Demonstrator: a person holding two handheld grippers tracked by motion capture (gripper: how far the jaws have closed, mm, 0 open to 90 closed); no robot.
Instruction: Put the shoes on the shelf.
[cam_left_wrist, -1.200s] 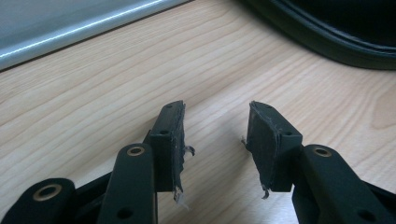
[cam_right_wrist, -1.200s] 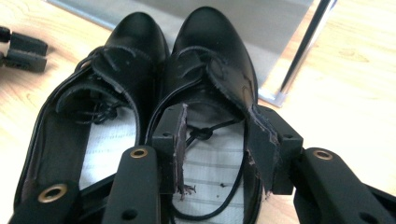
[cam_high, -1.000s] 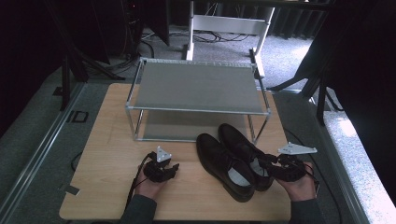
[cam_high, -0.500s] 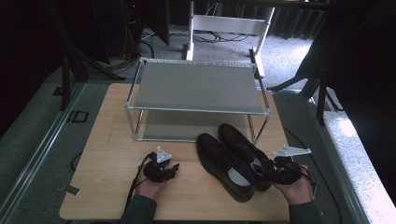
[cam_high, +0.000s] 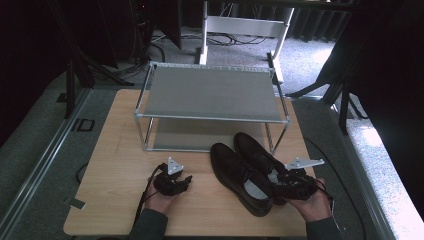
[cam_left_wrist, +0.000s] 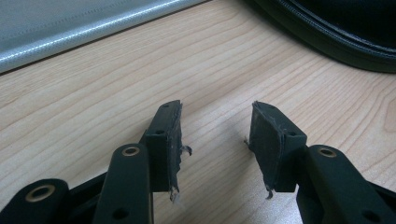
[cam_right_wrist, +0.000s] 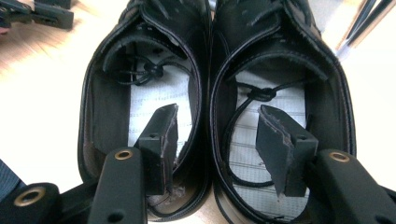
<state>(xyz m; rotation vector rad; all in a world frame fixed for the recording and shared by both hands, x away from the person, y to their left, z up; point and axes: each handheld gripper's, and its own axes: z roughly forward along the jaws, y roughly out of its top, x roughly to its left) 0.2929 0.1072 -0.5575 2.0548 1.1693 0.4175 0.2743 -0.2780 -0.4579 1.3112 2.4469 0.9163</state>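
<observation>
Two black leather shoes stand side by side on the wooden table (cam_high: 120, 150), the left shoe (cam_high: 239, 176) and the right shoe (cam_high: 256, 150), heels toward me. My right gripper (cam_high: 281, 187) is at their heels. In the right gripper view one jaw of the right gripper (cam_right_wrist: 217, 140) reaches into each shoe, with the shoes' two touching inner walls (cam_right_wrist: 206, 88) between them. Its jaws have just been opening and the pads stand off those walls. My left gripper (cam_high: 182, 181) rests low over bare wood left of the shoes, and the left gripper (cam_left_wrist: 215, 135) holds nothing between its open jaws.
A metal two-shelf rack (cam_high: 210, 95) stands at the back of the table, just behind the shoes' toes. Its lower shelf (cam_left_wrist: 70, 23) lies ahead of the left gripper. Grey floor, cables and dark stands surround the table.
My right gripper has shifted a little to the left toward the shoes' heels. The shoes and the left hand have stayed in place.
</observation>
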